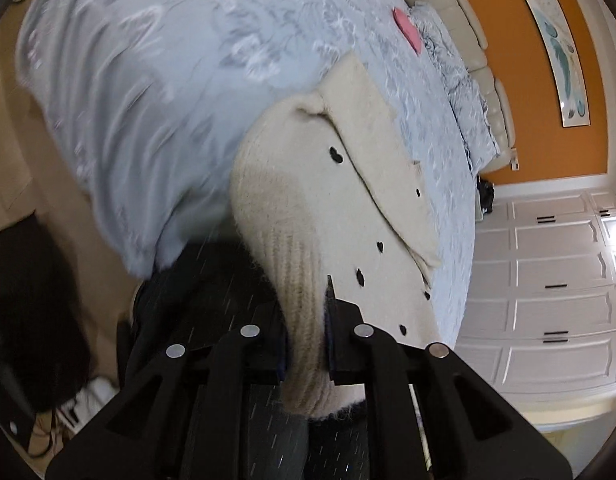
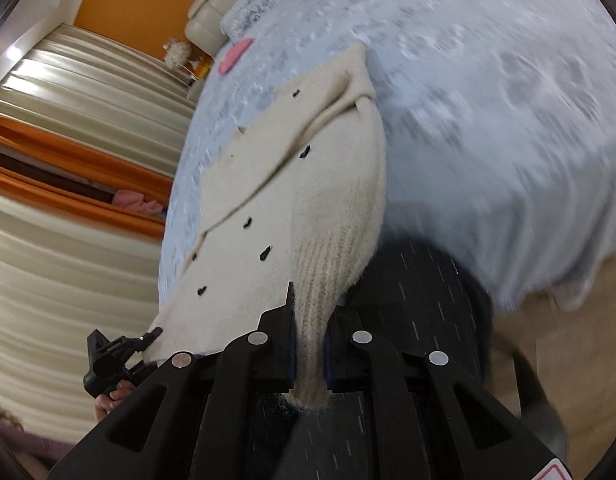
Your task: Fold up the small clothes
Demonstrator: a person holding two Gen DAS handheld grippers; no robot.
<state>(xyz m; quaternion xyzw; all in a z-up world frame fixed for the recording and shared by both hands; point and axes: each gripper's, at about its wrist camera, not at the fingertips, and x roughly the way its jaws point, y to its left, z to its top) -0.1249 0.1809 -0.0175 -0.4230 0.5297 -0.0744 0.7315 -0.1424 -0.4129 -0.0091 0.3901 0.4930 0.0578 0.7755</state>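
Now left gripper [image 1: 306, 344] and right gripper [image 2: 309, 354] each clenched on ribbed hem of cream heart-print sweater [image 1: 327, 200], draped centre frame over blue bedspread [image 1: 168, 80]; pink item [image 1: 407, 30] beyond; headboard [image 1: 467, 32] upper right.

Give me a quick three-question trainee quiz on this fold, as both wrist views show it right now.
1. True or false: the left gripper is shut on the cream sweater.
2. What does the right gripper pinch? A) the pink item B) the sweater's ribbed hem C) the curtain
3. What does the far end of the sweater rest on?

Key: 1 true. 2 B, the ribbed hem. 3 The pale blue bedspread.
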